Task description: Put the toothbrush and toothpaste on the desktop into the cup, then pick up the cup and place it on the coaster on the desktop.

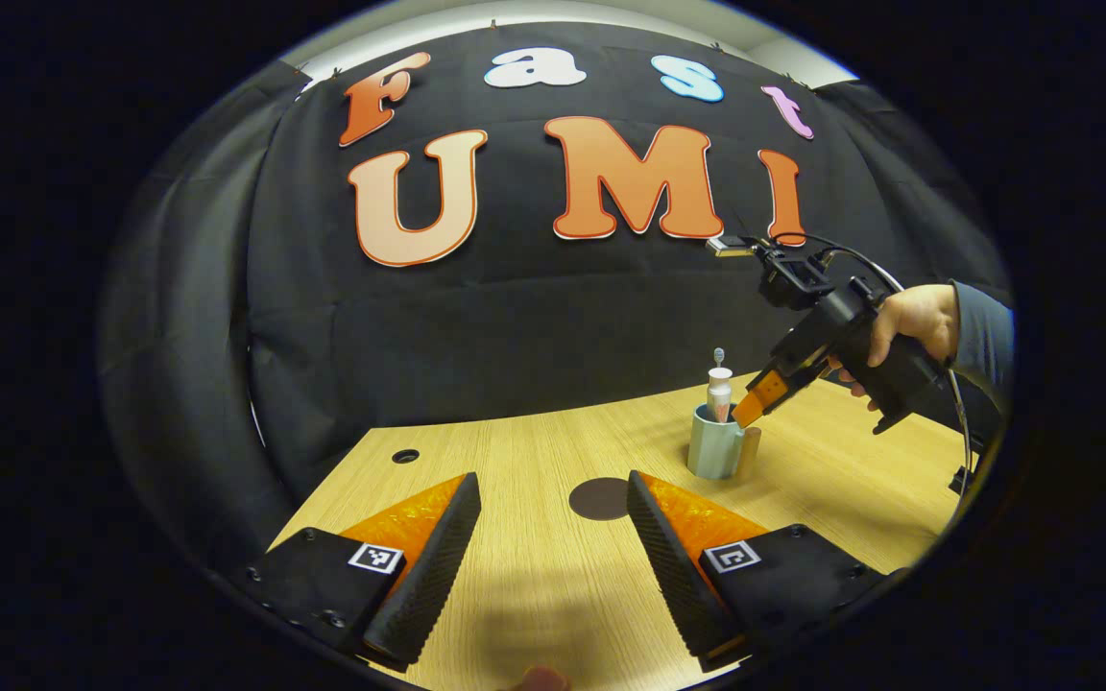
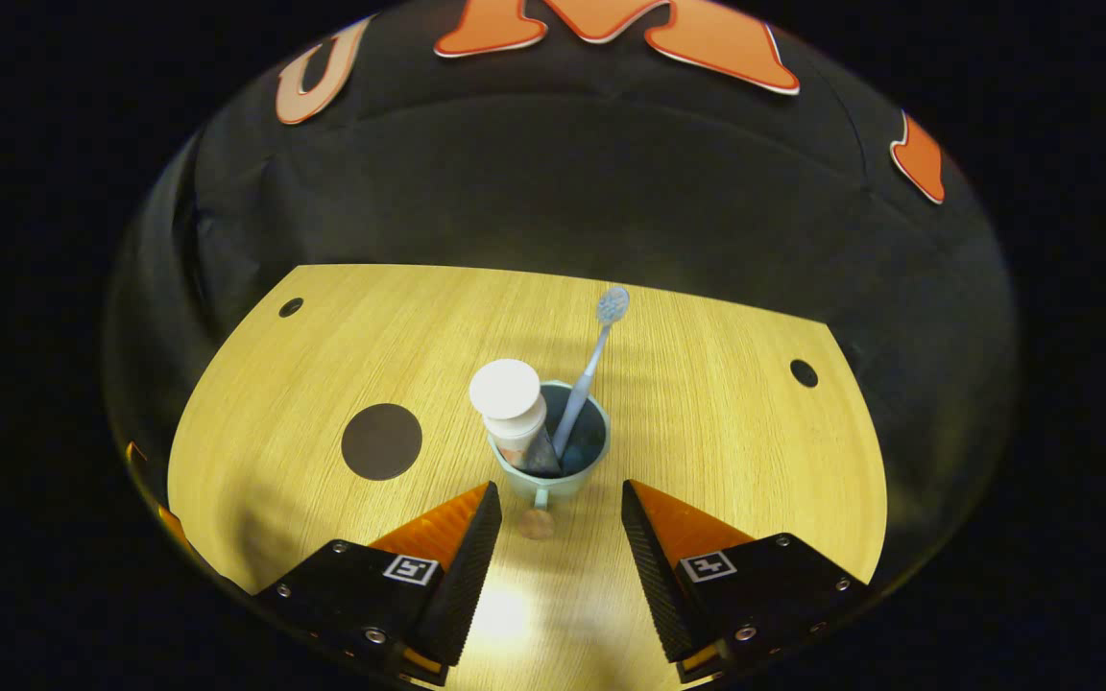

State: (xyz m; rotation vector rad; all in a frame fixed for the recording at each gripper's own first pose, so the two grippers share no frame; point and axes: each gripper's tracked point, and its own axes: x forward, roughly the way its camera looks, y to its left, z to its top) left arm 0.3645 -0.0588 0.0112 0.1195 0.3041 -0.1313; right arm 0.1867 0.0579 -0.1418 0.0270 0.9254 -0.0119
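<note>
Already the toothbrush [image 2: 589, 363] and the toothpaste [image 2: 513, 408] stand in the cup [image 2: 553, 470], so what remains, as I judge it, is the lift onto the coaster [image 2: 381, 440].

Going left to right in the right gripper view: the coaster, a dark flat disc, lies on the table [image 2: 707, 403] towards its left edge; near it on the right, about midway between the side edges, stands the cup; the toothpaste leans cap-up against the cup's left rim, the toothbrush slants up and away with its head well above the rim. My right gripper [image 2: 553, 499] hangs just short of the cup's near side, fingers apart, nothing between them, the small handle pointing at the gap. In the left gripper view my left gripper [image 1: 553, 499] waits low over the table's near edge, also spread and empty, and farther right the other gripper, held in a hand [image 1: 913, 326], tips down at the cup's rim.

The cup looks rigid and smooth-walled — probably slippery and a little top-heavy with the tall toothbrush in it. I would take it across the body below the rim, or by the handle, squeeze firmly and carry it upright — a tilt could tip the toothpaste out. The contents seem light; the cup carries most of the weight.
</note>
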